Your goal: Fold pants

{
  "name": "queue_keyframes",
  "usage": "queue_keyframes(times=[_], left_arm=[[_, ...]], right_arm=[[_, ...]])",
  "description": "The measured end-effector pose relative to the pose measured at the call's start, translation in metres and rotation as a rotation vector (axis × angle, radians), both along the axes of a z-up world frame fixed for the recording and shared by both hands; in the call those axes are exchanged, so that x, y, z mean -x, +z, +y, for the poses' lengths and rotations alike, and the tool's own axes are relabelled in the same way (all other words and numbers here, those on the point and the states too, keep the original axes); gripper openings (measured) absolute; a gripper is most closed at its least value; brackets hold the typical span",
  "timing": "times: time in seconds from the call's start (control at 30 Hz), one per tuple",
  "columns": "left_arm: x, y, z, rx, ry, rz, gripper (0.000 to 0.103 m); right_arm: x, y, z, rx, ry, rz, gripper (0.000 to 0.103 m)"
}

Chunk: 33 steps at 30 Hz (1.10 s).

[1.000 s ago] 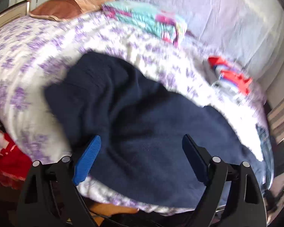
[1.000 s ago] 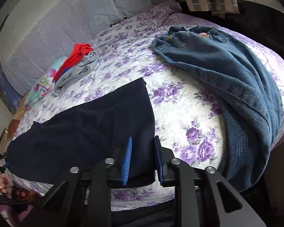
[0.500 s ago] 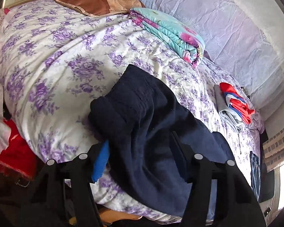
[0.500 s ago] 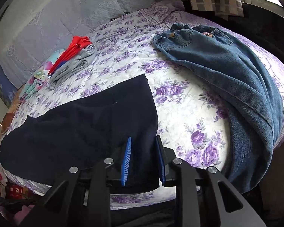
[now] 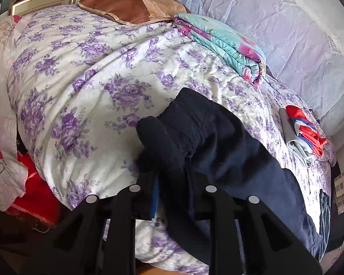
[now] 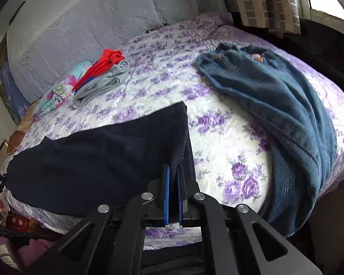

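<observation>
Dark navy pants (image 5: 229,155) lie stretched across the near side of the bed's purple-flowered cover (image 5: 80,68). In the left wrist view, one end is bunched up, and my left gripper (image 5: 174,178) has its jaws closing on that bunch, which fills the gap between them. In the right wrist view the same navy pants (image 6: 103,151) run off to the left. My right gripper (image 6: 173,171) is shut on their near right corner, a thin edge of cloth pinched between the blue pads (image 6: 167,190).
Blue jeans (image 6: 275,96) lie spread on the bed's right side, hanging over its edge. A folded grey and red pile (image 6: 103,78) and a folded turquoise blanket (image 5: 224,45) sit by the far wall. A brown pillow (image 5: 130,9) lies at the head. Red cloth (image 5: 34,194) hangs beside the bed.
My left gripper's wide jaws have come in over the pants' end and closed around the bunched cloth. The right gripper's pads have drawn tight on the corner it held.
</observation>
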<state>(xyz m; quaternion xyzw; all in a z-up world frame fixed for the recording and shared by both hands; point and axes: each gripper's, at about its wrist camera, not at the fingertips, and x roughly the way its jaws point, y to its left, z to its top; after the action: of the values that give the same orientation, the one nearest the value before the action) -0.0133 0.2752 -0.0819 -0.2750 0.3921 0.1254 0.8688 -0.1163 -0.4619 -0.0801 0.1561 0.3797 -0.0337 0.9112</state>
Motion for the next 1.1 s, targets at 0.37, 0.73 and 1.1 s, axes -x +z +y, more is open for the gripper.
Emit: queue_keyframes(times=[0.37, 0.73, 1.1], left_arm=[[0.039, 0.055, -0.028, -0.081, -0.049, -0.107, 0.063], [-0.018, -0.005, -0.204, -0.056, -0.596, -0.015, 0.08], [-0.018, -0.033, -0.205, -0.09, -0.588, -0.035, 0.086]], right_arm=[[0.028, -0.01, -0.021, -0.146, -0.058, -0.073, 0.039], [0.042, -0.055, -0.013, -0.462, -0.08, -0.073, 0.06], [0.027, 0.015, 0.036, -0.271, 0.107, -0.29, 0.018]])
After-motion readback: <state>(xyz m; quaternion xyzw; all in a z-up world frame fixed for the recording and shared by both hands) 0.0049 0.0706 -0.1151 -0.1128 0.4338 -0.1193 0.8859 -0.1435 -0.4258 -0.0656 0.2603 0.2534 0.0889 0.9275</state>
